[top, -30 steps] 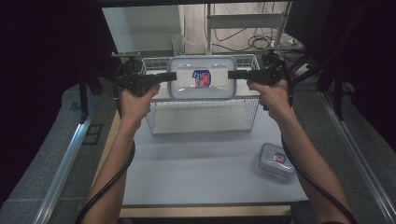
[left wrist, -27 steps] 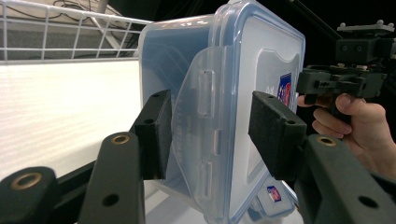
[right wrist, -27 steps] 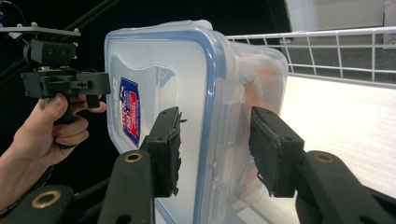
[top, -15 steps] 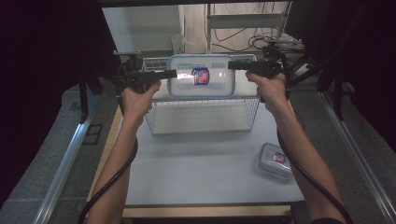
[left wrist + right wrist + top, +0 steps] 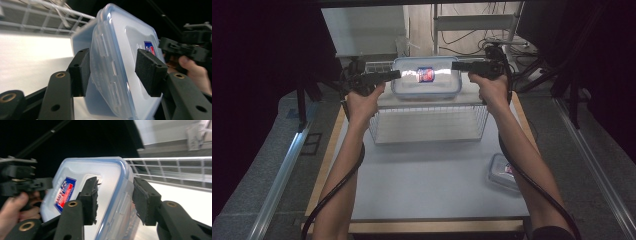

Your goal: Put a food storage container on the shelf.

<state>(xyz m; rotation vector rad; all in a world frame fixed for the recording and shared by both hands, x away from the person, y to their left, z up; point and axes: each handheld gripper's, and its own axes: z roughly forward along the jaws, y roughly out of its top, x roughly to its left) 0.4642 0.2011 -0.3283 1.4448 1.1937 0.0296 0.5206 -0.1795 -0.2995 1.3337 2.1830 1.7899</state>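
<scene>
A clear plastic food container (image 5: 427, 77) with a blue-rimmed lid and a red-and-blue label hangs level over the far part of a white wire basket (image 5: 427, 125). My left gripper (image 5: 396, 75) grips its left end. In the left gripper view the container (image 5: 120, 62) sits between the pads, one on the lid and one underneath. My right gripper (image 5: 457, 66) grips the right end. Its jaws have just been opening a little, with the container's (image 5: 107, 177) edge still clamped between the pads (image 5: 90, 197).
The basket stands at the back of the pale table (image 5: 427, 185), and its wires show in both gripper views (image 5: 50, 15) (image 5: 175, 167). A smaller lidded container (image 5: 504, 172) lies near the table's right edge by the right forearm. Dark curtains and cables surround the table.
Both hands have carried the container a little farther away over the basket. The right hand has shifted slightly left. Both grips hold.
</scene>
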